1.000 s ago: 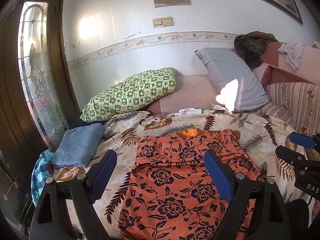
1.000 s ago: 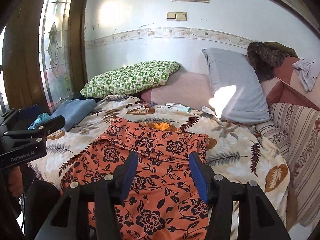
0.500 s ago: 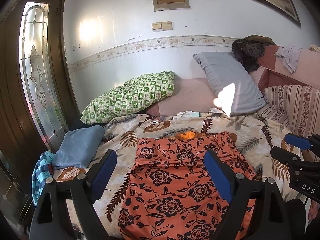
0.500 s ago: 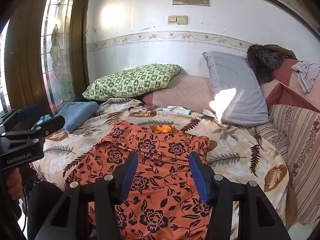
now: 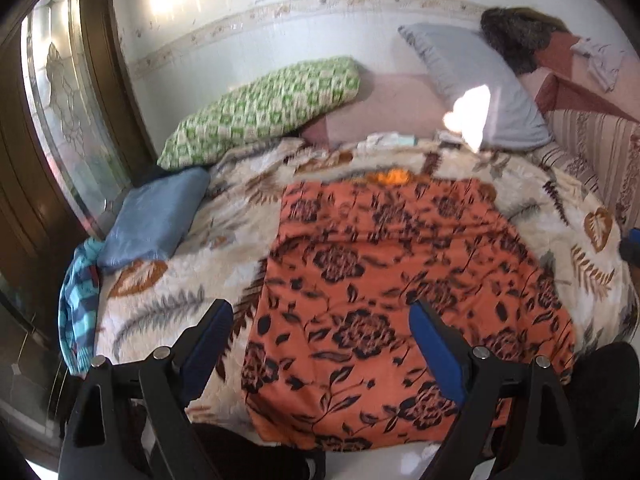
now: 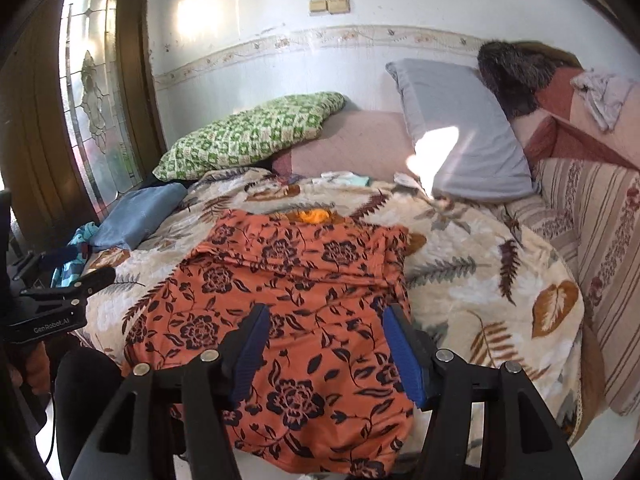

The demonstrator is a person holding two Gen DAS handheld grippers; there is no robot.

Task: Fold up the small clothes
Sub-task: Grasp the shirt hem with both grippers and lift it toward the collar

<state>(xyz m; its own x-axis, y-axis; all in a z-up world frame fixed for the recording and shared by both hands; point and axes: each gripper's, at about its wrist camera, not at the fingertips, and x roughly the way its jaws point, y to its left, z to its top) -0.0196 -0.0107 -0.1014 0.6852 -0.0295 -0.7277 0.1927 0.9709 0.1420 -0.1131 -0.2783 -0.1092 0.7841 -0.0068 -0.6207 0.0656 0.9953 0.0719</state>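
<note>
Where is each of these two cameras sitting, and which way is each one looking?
Left wrist: on the left gripper, angled down over the near edge of the bed at the orange floral garment; its two open fingers show, nothing between them.
Right wrist: on the right gripper, facing the same garment from further right; its fingers, which have just been opening, show with nothing between them, and the left gripper appears at the left edge.
Shared: garment, leaf-print blanket, green checked pillow, grey pillow.
</note>
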